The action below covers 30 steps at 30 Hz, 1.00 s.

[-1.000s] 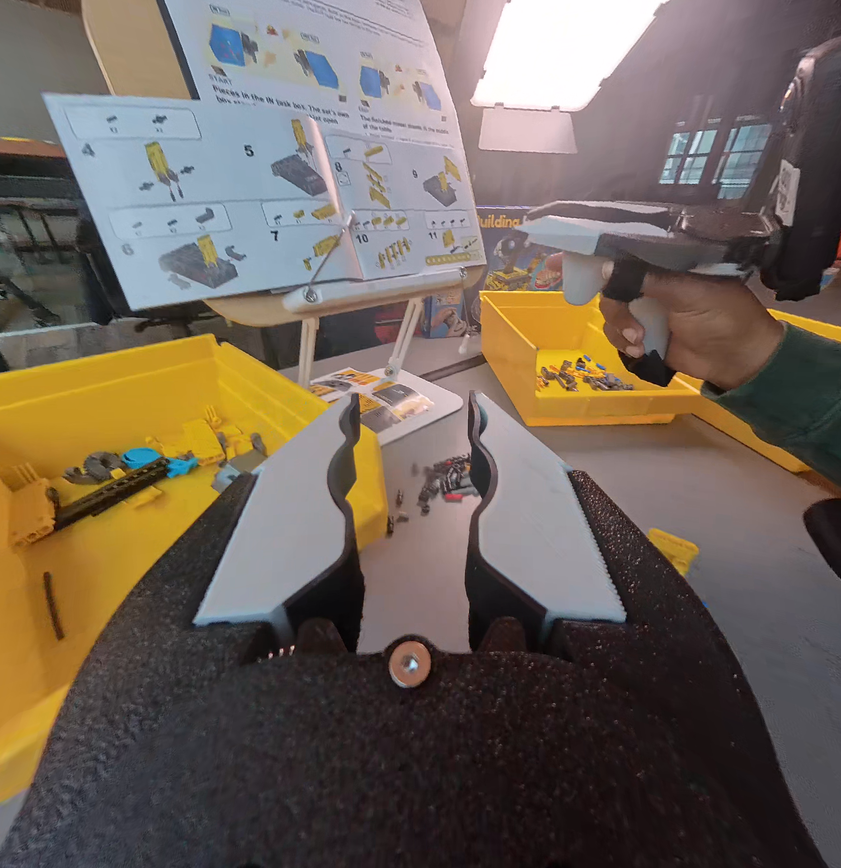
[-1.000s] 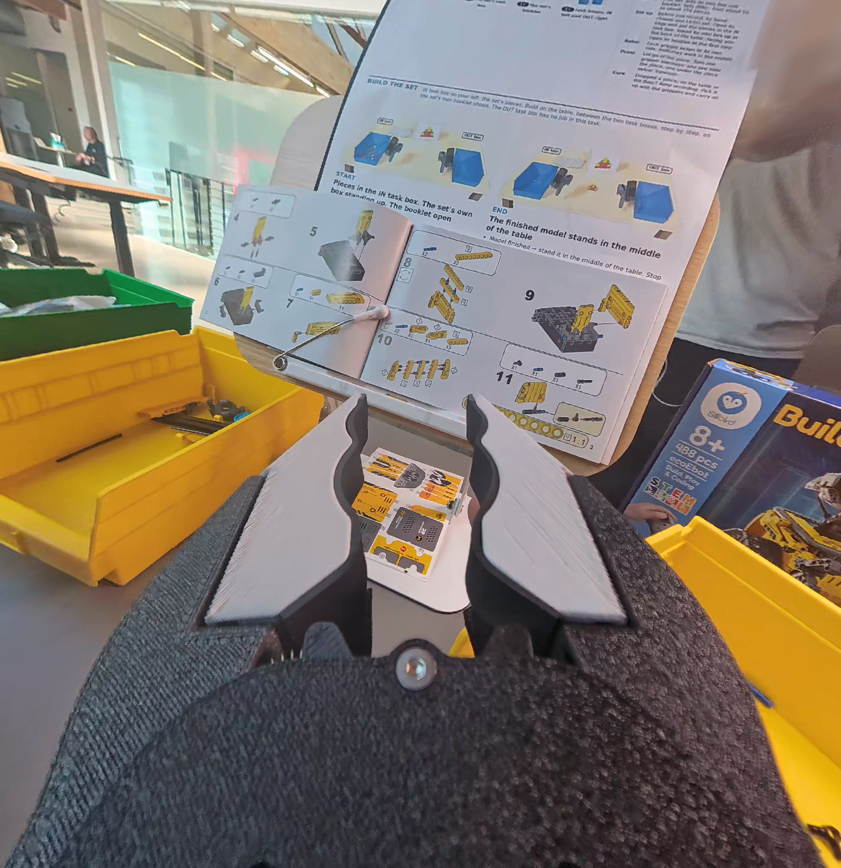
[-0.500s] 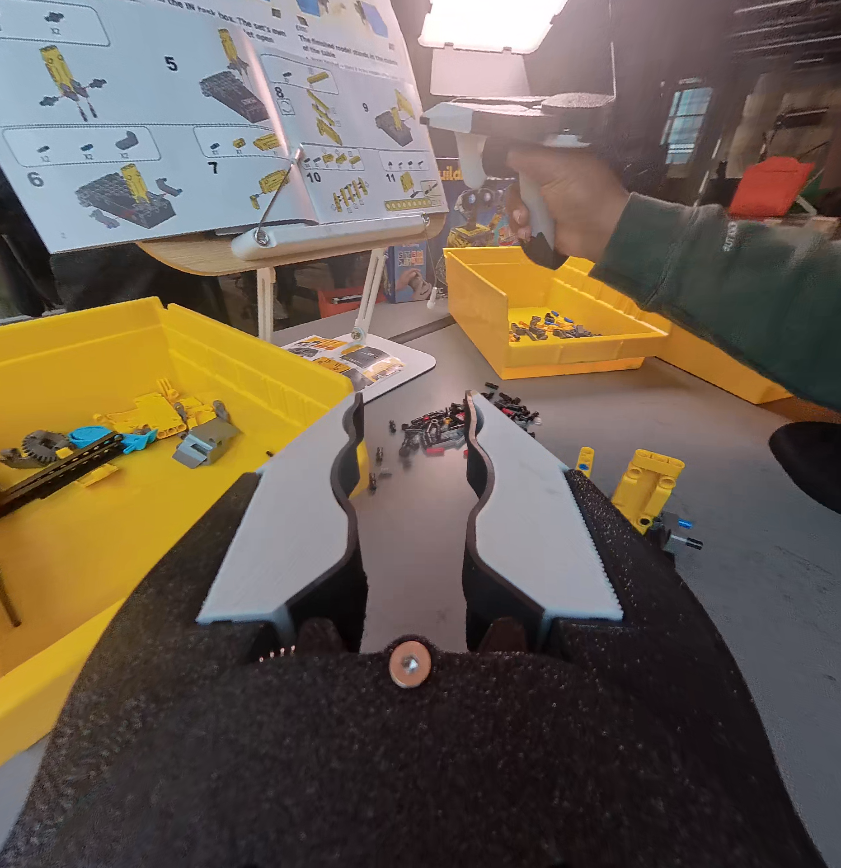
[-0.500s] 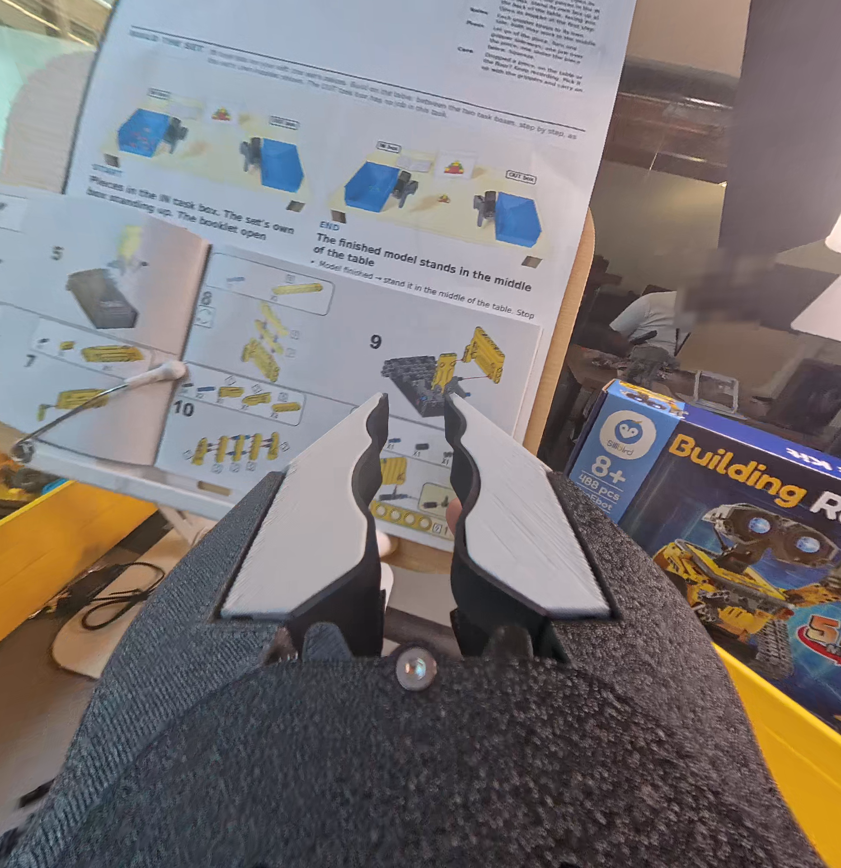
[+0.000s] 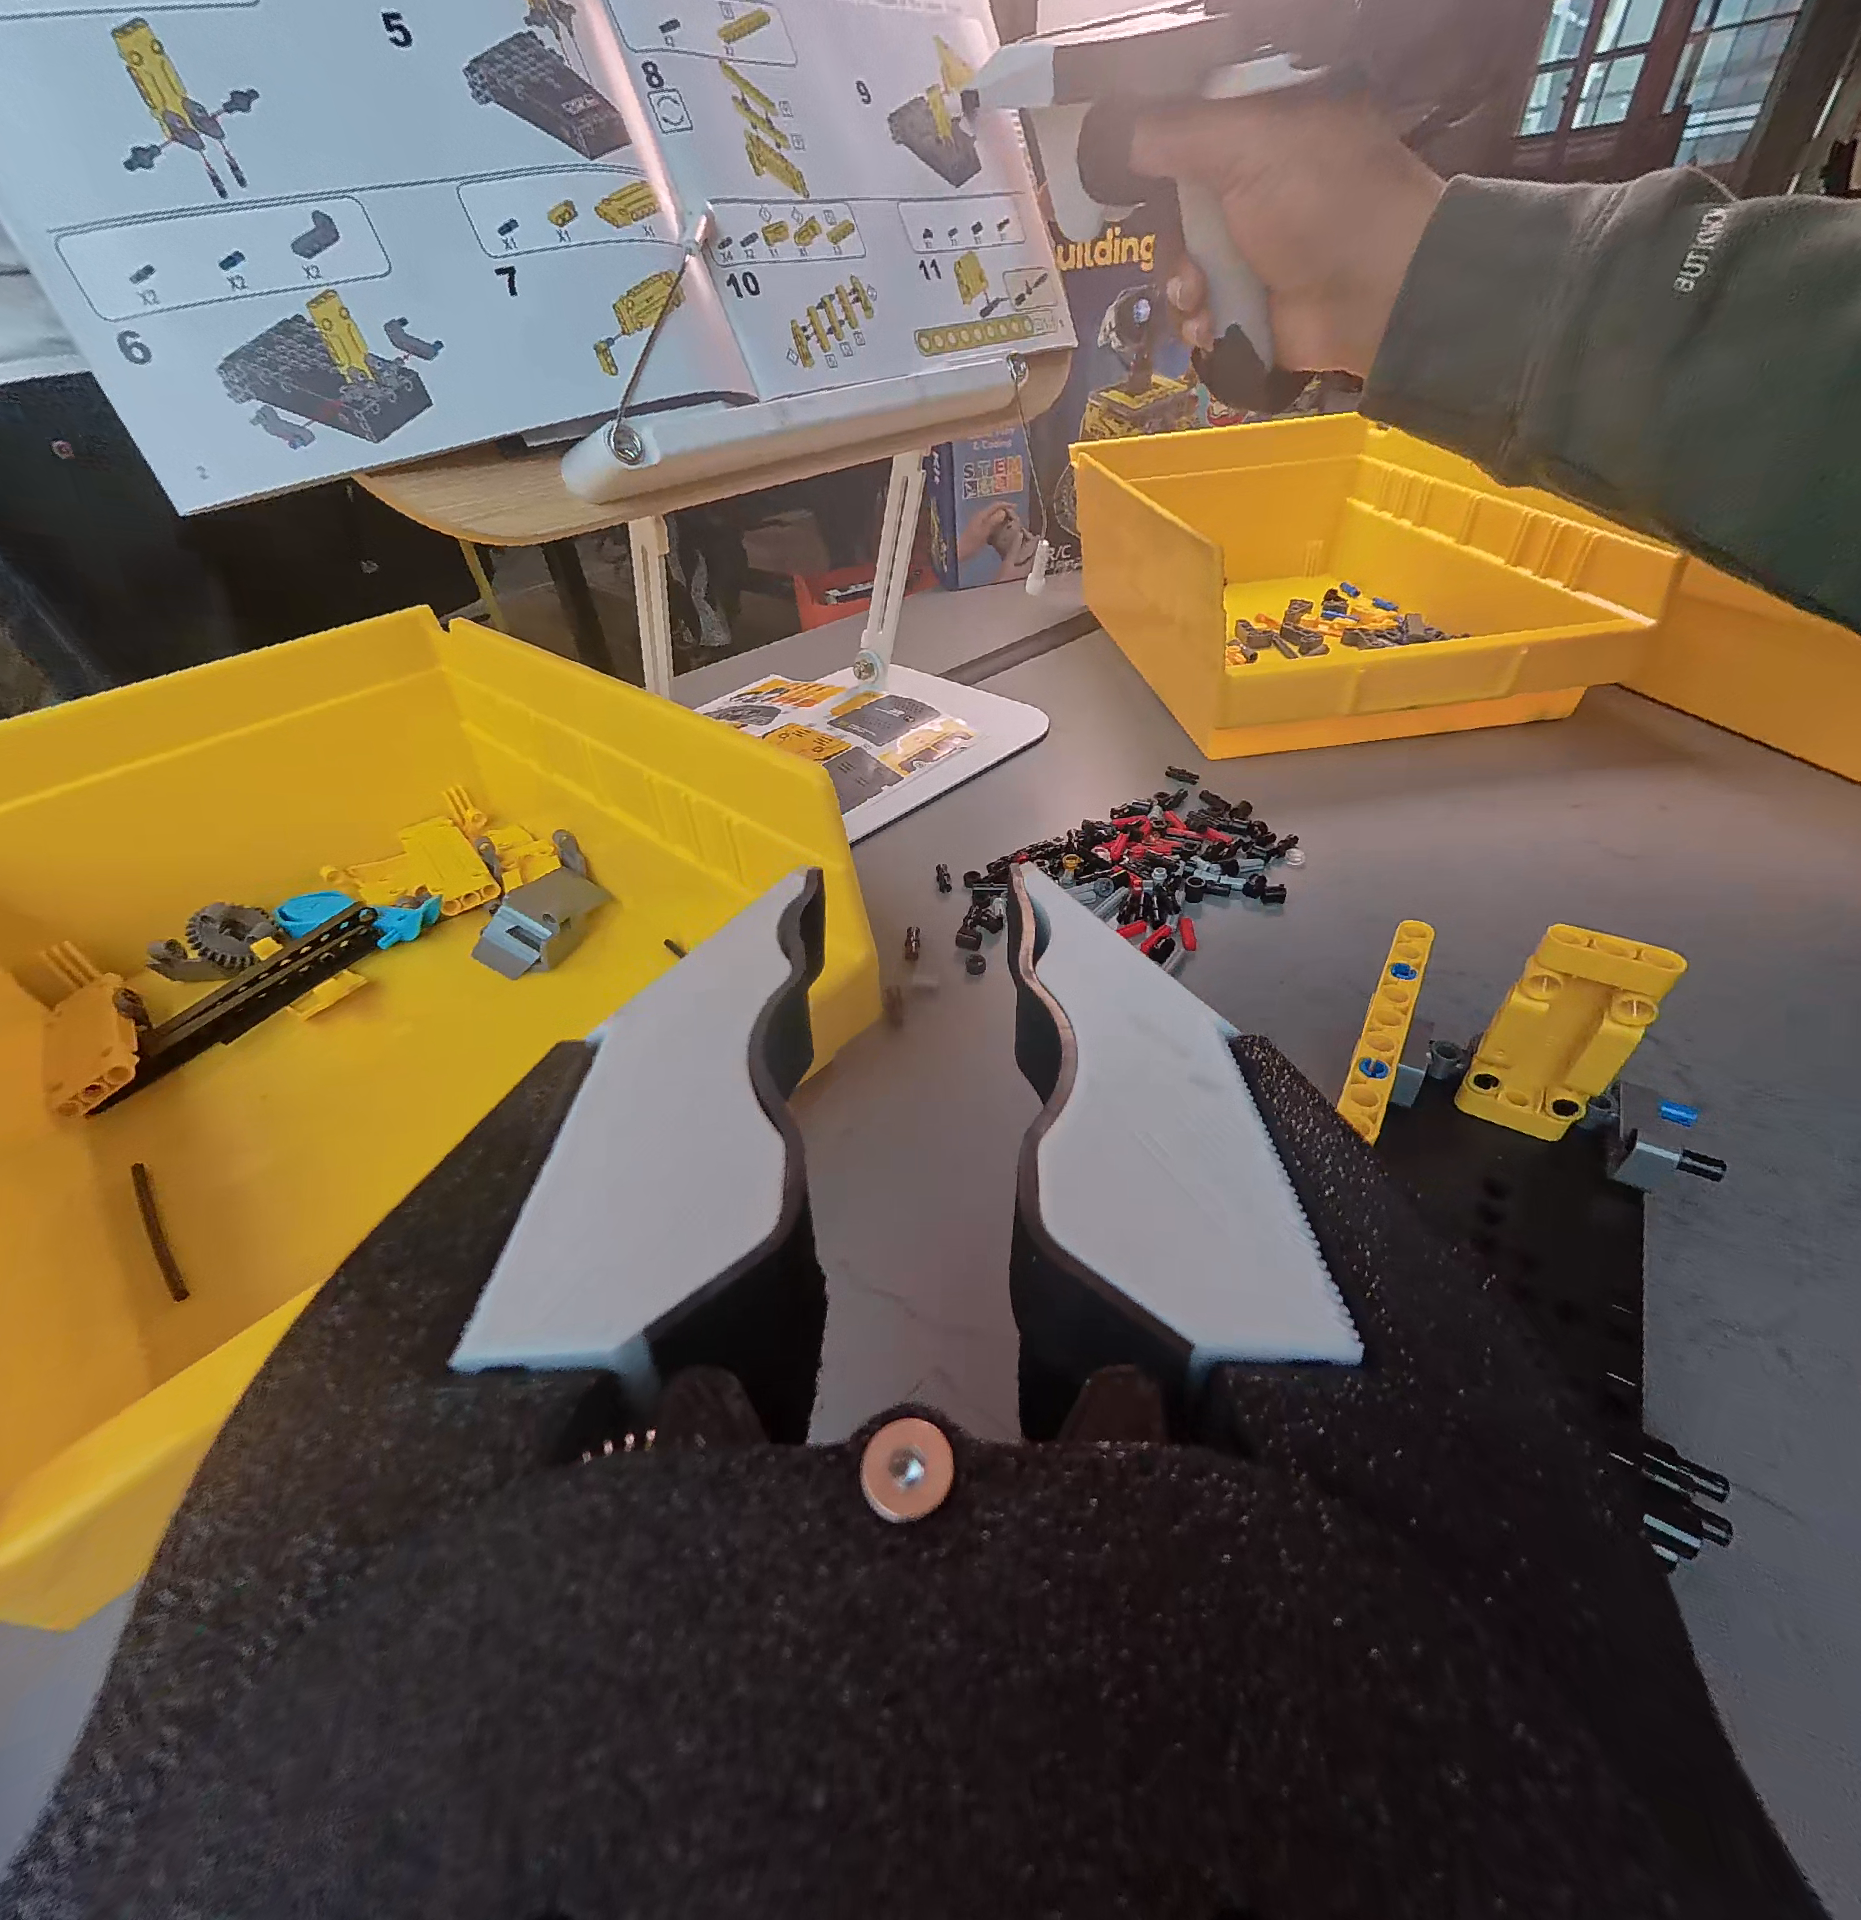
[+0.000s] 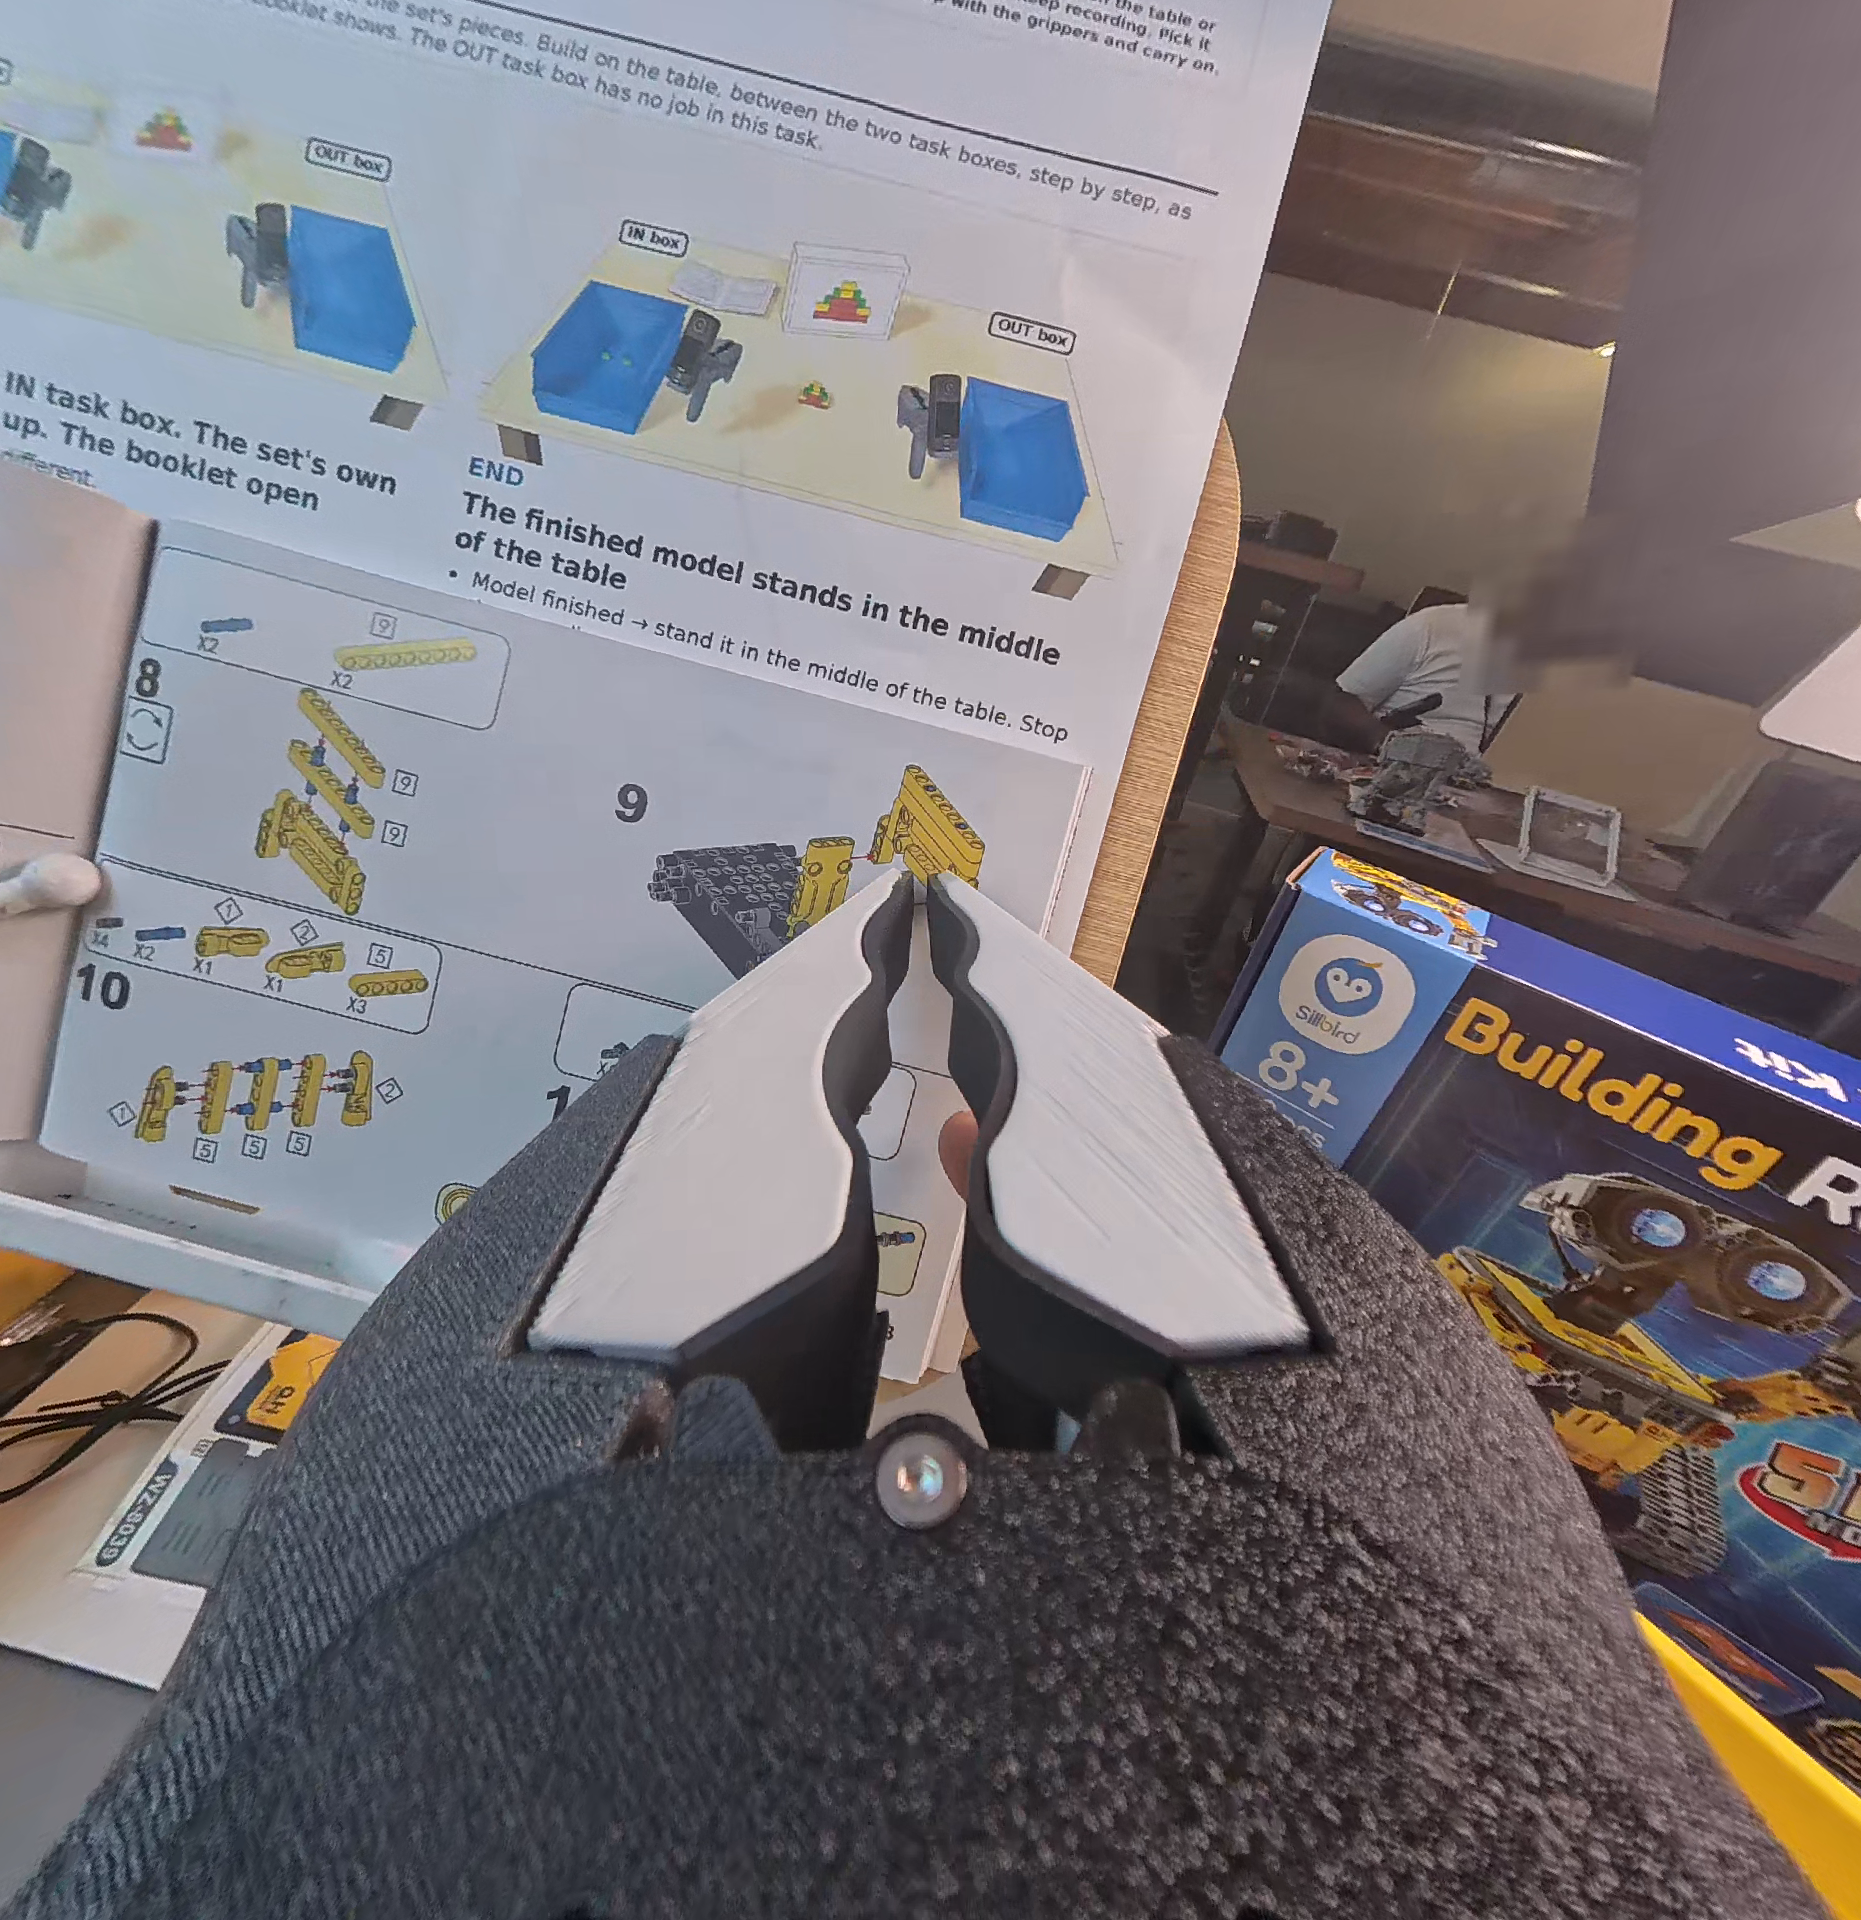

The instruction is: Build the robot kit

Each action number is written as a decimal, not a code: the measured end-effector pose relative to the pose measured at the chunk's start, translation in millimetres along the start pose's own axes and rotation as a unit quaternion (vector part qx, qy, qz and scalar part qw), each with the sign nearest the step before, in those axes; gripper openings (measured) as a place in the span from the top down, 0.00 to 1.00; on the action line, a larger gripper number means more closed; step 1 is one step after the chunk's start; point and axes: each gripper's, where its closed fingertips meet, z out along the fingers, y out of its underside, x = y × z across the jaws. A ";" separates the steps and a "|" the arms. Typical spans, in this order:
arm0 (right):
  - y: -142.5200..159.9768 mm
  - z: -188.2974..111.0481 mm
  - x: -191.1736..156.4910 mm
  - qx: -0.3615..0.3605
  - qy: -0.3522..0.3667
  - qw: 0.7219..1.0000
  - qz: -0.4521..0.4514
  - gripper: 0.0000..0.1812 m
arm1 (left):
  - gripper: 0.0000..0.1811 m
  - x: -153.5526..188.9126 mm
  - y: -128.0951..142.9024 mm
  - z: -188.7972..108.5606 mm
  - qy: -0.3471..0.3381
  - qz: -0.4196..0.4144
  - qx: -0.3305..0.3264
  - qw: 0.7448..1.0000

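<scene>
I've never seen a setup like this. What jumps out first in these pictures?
An open instruction booklet propped on a stand, with the right gripper nearly shut, its tips at the booklet's right page. Below, the left gripper hangs open over a grey table, pointing at a scatter of small black and red pins. A yellow bin of parts sits to its left.

Left tool open, empty, above grey tabletop. At 12 o'clock, just beyond tips: heap of small black and red pins. At 9 o'clock: yellow bin with yellow, grey, blue parts. At 3 o'clock: yellow beam and yellow block on black plate. At 11 o'clock: open booklet on stand. At 1 o'clock: right tool at booklet's right page, held by hand; state not clear. Second yellow bin below it.
</scene>
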 end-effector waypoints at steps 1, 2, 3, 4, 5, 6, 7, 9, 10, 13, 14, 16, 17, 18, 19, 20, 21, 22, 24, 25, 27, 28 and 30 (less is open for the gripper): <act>0.2 0.3 0.1 0.000 -0.004 1.000 0.001 0.99 | 0.82 -0.2 -0.4 -0.2 -0.001 0.000 0.001 1.000; 0.2 0.3 0.1 0.000 -0.007 1.000 0.000 0.99 | 0.82 -0.7 -1.2 -0.8 -0.002 0.000 0.002 1.000; 0.6 0.4 0.2 -0.001 -0.009 1.000 -0.003 0.99 | 0.82 -1.1 -2.1 -1.2 -0.003 0.000 0.004 1.000; 0.8 0.4 0.1 -0.002 -0.010 1.000 -0.006 0.99 | 0.83 -1.4 -2.9 -1.7 -0.004 0.000 0.006 1.000; 1.0 0.2 -0.1 -0.003 -0.010 1.000 -0.008 0.98 | 0.83 -1.6 -3.4 -1.9 -0.004 -0.002 0.007 1.000; 1.0 0.1 -0.5 -0.004 -0.011 1.000 -0.011 0.98 | 0.83 -1.7 -3.7 -2.1 -0.003 -0.006 0.008 1.000; 0.9 0.1 -0.5 -0.005 -0.011 1.000 -0.014 0.98 | 0.83 -1.9 -4.0 -2.3 -0.002 -0.010 0.009 1.000; 1.0 0.7 -0.5 -0.007 -0.012 1.000 -0.017 0.98 | 0.83 -2.7 -5.0 -2.9 -0.002 -0.017 0.011 1.000; 1.1 0.8 -0.4 -0.008 -0.013 1.000 -0.017 0.98 | 0.83 -3.6 -5.8 -3.4 -0.004 -0.018 0.012 1.000; 1.3 1.4 -0.1 -0.011 -0.018 1.000 -0.017 0.98 | 0.83 -5.1 -8.3 -4.9 -0.008 -0.017 0.017 1.000; 1.5 1.2 -0.1 -0.012 -0.019 1.000 -0.016 0.98 | 0.84 -5.6 -9.3 -5.5 -0.010 -0.017 0.019 1.000; 2.9 -0.5 -0.8 -0.018 -0.021 0.999 -0.019 0.98 | 0.84 -7.0 -12.2 -6.9 -0.015 -0.017 0.026 0.999; 4.7 -2.1 -1.8 -0.022 -0.021 0.999 -0.022 0.98 | 0.84 -7.8 -13.6 -7.6 -0.018 -0.016 0.029 0.999; 7.4 -4.0 -3.3 -0.027 -0.023 0.999 -0.024 0.97 | 0.85 -8.7 -15.0 -8.4 -0.020 -0.017 0.032 0.999; 10.6 -6.2 -4.7 -0.032 -0.022 0.999 -0.027 0.98 | 0.85 -9.4 -16.2 -9.1 -0.022 -0.019 0.035 0.999; 14.2 -8.4 -6.2 -0.037 -0.021 0.999 -0.031 0.98 | 0.85 -9.8 -17.1 -9.6 -0.022 -0.021 0.037 0.999; 17.3 -10.4 -7.8 -0.038 -0.019 0.998 -0.036 0.97 | 0.85 -10.1 -17.7 -9.9 -0.022 -0.024 0.039 0.999; 19.6 -12.0 -9.7 -0.038 -0.019 0.998 -0.041 0.97 | 0.85 -10.4 -17.8 -9.9 -0.022 -0.026 0.039 0.999; 22.6 -13.7 -12.2 -0.037 -0.021 0.998 -0.044 0.97 | 0.85 -10.6 -17.1 -9.7 -0.023 -0.027 0.038 0.999; 23.2 -14.1 -12.8 -0.037 -0.022 0.998 -0.043 0.97 | 0.85 -10.6 -16.8 -9.6 -0.023 -0.027 0.038 0.999; 23.3 -14.2 -12.8 -0.036 -0.024 0.998 -0.038 0.97 | 0.85 -10.5 -16.7 -9.6 -0.023 -0.028 0.037 0.999; 23.2 -14.2 -12.8 -0.036 -0.025 0.998 -0.036 0.97 | 0.85 -10.7 -16.9 -9.7 -0.024 -0.028 0.038 0.999; 23.3 -14.3 -12.8 -0.036 -0.026 0.998 -0.035 0.97 | 0.85 -11.2 -17.2 -10.0 -0.024 -0.029 0.038 0.999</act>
